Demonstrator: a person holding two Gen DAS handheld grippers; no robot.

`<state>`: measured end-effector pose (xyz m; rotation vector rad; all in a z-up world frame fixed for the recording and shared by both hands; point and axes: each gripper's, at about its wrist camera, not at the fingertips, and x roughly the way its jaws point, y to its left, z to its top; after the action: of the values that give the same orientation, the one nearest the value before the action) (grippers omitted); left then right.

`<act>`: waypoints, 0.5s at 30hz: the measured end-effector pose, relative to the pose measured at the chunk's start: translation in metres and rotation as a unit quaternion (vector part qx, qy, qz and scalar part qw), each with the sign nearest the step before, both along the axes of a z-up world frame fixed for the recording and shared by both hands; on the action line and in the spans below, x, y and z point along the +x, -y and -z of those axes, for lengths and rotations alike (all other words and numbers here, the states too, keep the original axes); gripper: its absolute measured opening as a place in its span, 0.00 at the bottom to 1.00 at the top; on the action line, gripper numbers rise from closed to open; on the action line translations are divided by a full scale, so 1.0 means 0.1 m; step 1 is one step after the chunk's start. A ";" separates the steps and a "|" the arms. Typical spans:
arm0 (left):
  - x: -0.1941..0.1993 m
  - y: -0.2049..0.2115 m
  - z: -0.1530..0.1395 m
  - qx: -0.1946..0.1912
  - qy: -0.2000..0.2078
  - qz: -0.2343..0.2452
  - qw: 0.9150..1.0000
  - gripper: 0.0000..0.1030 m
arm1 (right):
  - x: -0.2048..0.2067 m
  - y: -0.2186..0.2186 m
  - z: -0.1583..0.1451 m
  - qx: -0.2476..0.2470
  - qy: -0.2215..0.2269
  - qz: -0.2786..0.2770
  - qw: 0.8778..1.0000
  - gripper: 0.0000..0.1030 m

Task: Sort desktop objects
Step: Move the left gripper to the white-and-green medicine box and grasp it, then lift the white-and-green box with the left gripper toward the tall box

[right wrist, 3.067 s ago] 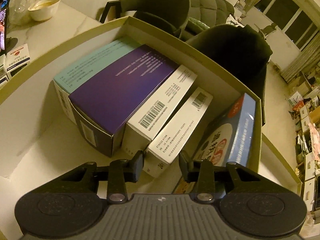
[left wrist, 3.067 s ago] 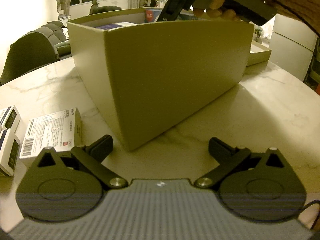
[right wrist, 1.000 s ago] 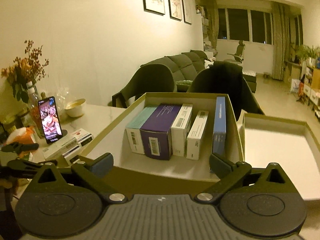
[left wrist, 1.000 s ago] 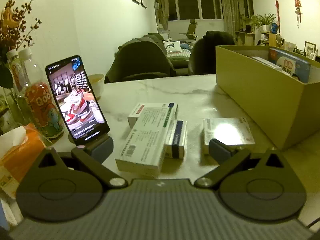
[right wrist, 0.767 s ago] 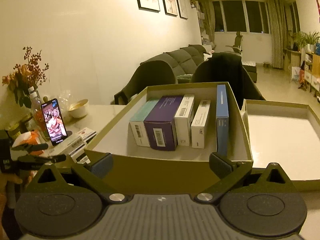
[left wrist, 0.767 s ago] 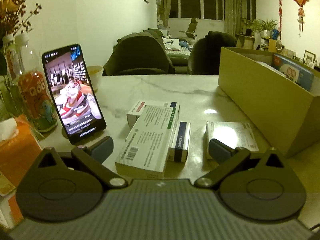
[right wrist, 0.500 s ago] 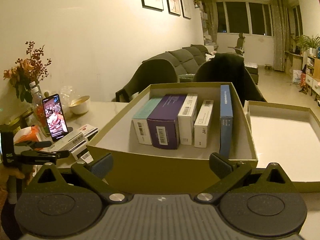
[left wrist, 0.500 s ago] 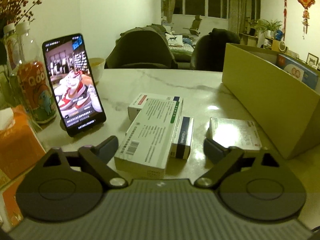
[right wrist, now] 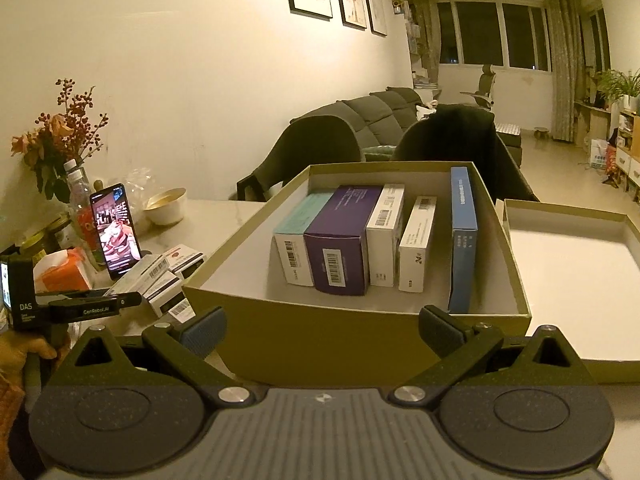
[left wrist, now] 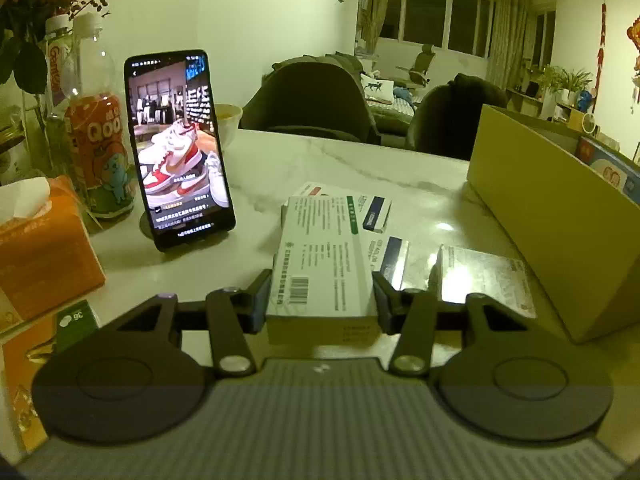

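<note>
**Left jaws close on the long box**

The left gripper (left wrist: 322, 296) has narrowed from wide open and now pinches the white medicine box (left wrist: 324, 264) by its sides, where it lies on smaller packs on the marble table (left wrist: 344, 164) (lift comes next, I reckon). The right gripper (right wrist: 320, 326) hangs wide open, empty, before the cardboard box (right wrist: 320, 336). A phone (left wrist: 178, 148) stands leftward; dark chairs and windows lie beyond.

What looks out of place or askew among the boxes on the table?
The white box between the left tool's fingers lies stacked across two flatter boxes, its far end propped on them. A fourth box lies flat apart beside the carton. Nothing looks spilled or damaged.
</note>
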<state>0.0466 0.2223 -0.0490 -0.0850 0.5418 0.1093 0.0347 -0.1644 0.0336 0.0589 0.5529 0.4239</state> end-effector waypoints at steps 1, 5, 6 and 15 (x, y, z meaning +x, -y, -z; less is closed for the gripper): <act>-0.01 0.01 -0.01 -0.001 0.001 0.001 1.000 0.47 | 0.00 0.00 0.00 0.001 0.000 -0.001 1.000 0.99; -0.04 0.06 -0.04 0.004 0.009 0.007 1.000 0.47 | -0.01 -0.01 -0.01 0.005 0.000 -0.003 1.000 0.99; -0.05 0.08 -0.05 0.005 0.013 0.007 1.000 0.47 | -0.02 -0.01 -0.01 0.005 0.000 -0.003 1.000 0.99; -0.17 0.28 -0.21 0.001 0.040 0.037 0.999 0.47 | -0.06 -0.04 -0.03 0.021 0.000 -0.015 1.000 0.99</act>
<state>0.0299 0.1938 -0.0282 -0.0676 0.4641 0.0348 0.0289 -0.1604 0.0370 0.0901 0.5456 0.4648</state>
